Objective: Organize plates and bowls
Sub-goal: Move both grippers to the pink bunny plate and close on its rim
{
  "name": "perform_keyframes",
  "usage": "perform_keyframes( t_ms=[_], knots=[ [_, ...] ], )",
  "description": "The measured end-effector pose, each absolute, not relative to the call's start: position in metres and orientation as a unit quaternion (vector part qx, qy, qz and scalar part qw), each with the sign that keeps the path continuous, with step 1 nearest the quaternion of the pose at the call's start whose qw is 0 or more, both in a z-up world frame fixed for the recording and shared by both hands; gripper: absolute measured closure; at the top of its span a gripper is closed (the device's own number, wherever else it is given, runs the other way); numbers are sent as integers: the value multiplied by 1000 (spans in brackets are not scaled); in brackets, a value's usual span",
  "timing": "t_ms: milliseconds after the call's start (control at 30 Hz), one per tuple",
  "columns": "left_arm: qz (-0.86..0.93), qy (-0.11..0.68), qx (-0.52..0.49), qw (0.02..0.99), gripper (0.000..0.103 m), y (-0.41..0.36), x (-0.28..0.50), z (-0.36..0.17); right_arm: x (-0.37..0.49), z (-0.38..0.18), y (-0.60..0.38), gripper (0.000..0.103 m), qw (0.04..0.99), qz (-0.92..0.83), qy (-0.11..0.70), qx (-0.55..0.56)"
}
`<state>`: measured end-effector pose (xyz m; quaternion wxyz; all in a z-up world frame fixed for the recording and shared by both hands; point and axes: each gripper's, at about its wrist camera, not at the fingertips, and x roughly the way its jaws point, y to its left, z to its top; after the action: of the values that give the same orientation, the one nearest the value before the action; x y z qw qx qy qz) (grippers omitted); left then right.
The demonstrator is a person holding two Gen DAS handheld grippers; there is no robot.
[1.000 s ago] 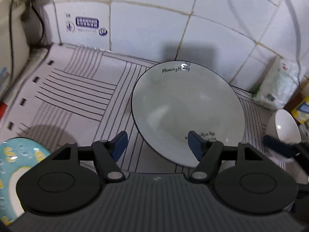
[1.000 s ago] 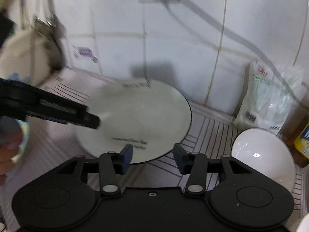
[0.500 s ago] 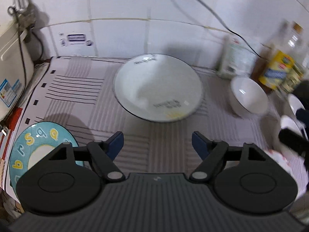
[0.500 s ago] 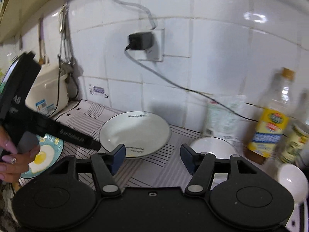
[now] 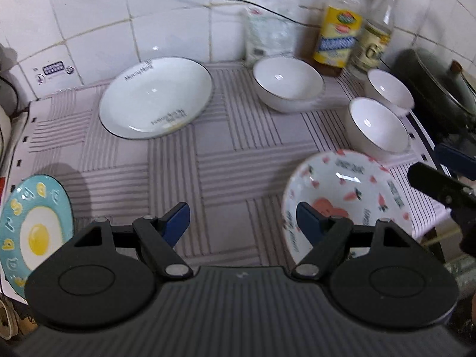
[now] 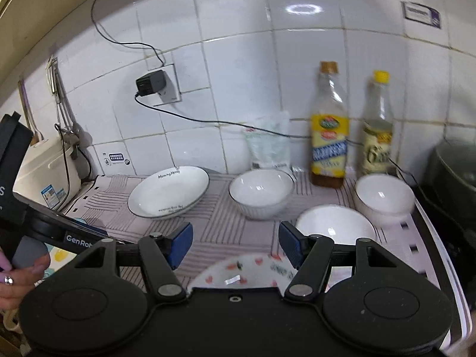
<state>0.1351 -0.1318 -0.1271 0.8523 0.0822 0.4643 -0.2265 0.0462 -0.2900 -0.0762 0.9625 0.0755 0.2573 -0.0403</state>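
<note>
A white deep plate with black lettering (image 5: 154,96) (image 6: 169,192) lies at the back left of the striped mat. Three white bowls stand to its right: a larger one (image 5: 288,87) (image 6: 261,193) and two smaller ones (image 5: 377,126) (image 5: 389,90). A carrot-patterned bowl (image 5: 345,196) (image 6: 247,269) sits near the front, right of my left gripper (image 5: 242,220), which is open and empty above the mat. A blue fried-egg plate (image 5: 32,232) lies at the front left. My right gripper (image 6: 235,242) is open and empty, raised above the patterned bowl.
Two bottles (image 6: 328,128) (image 6: 376,131) and a white bag (image 6: 269,145) stand against the tiled wall. A dark pot (image 5: 440,86) is at the far right, a white appliance (image 6: 47,172) at the far left. A charger and cable (image 6: 150,83) hang on the wall.
Both grippers have pulled back and up from the white deep plate, so the whole counter shows. The right gripper's jaws opened wider. The plate stays where it was.
</note>
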Motion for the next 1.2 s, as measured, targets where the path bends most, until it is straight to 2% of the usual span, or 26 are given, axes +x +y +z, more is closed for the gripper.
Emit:
perform_keyframes(
  t_ms=[300, 567, 1100, 1200],
  knots=[
    [-234, 496, 103, 830, 23, -149, 112, -153, 11, -107, -302, 29, 958, -66, 273, 58],
    [-226, 506, 119, 824, 17, -164, 106, -177, -7, -150, -321, 28, 958, -79, 269, 66],
    [-231, 522, 119, 813, 17, -184, 121, -217, -4, -205, -358, 28, 938, -93, 288, 169],
    [-231, 525, 123, 810, 17, -185, 121, -222, -2, -208, -360, 31, 936, -81, 287, 187]
  ],
)
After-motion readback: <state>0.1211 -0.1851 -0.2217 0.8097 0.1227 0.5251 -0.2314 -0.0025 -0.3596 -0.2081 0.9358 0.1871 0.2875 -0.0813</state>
